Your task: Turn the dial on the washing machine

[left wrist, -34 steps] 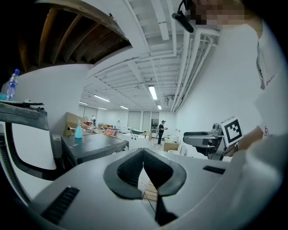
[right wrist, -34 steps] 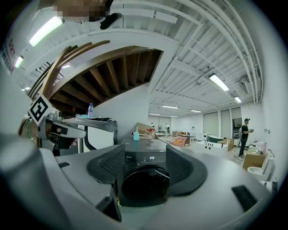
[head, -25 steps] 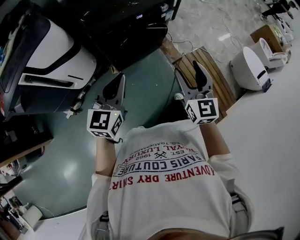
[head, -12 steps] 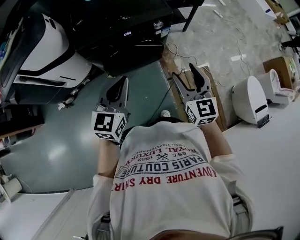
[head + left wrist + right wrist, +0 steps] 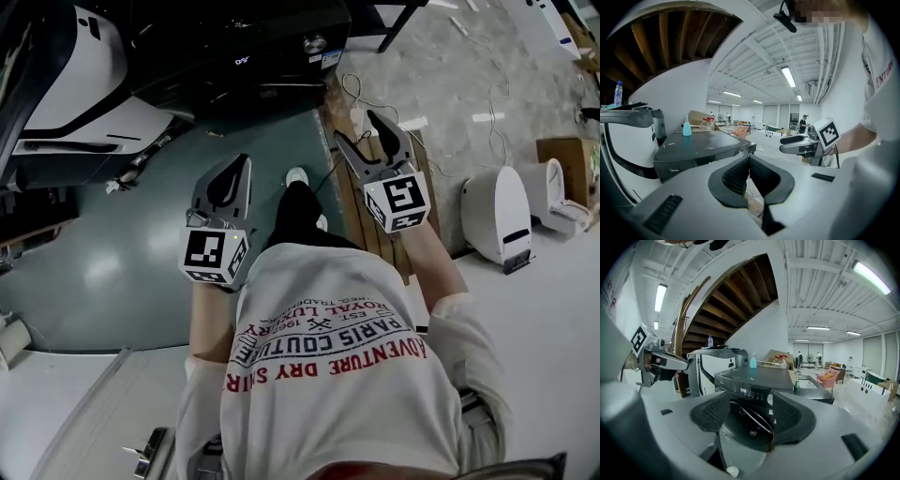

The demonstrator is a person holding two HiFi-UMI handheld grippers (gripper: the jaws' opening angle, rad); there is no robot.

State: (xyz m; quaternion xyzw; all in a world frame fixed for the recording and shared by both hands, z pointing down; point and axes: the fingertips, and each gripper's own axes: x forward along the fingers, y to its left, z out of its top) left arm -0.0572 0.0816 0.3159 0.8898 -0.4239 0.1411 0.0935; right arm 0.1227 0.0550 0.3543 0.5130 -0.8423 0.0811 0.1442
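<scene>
The dark front-loading washing machine [image 5: 253,47] stands at the top of the head view, with a lit display [image 5: 242,60] and a round silver dial [image 5: 314,42] at the right of its panel. My right gripper [image 5: 361,131] is open and empty, well short of the machine. In the right gripper view the dial [image 5: 769,399] and display [image 5: 742,392] show between the spread jaws of my right gripper [image 5: 751,401]. My left gripper [image 5: 234,173] is shut on nothing, its pads meeting in the left gripper view [image 5: 749,158], where the washing machine [image 5: 693,152] lies ahead to the left.
A white and black appliance [image 5: 84,84] stands left of the washer. A wooden pallet [image 5: 375,225] and loose cables [image 5: 361,94] lie on the floor under my right gripper. White machines [image 5: 497,216] sit at the right. A blue spray bottle [image 5: 753,361] stands on the washer.
Both grippers have travelled with the person over the green floor toward the washer, the right one further up the view. A leg and a shoe now show between them.
</scene>
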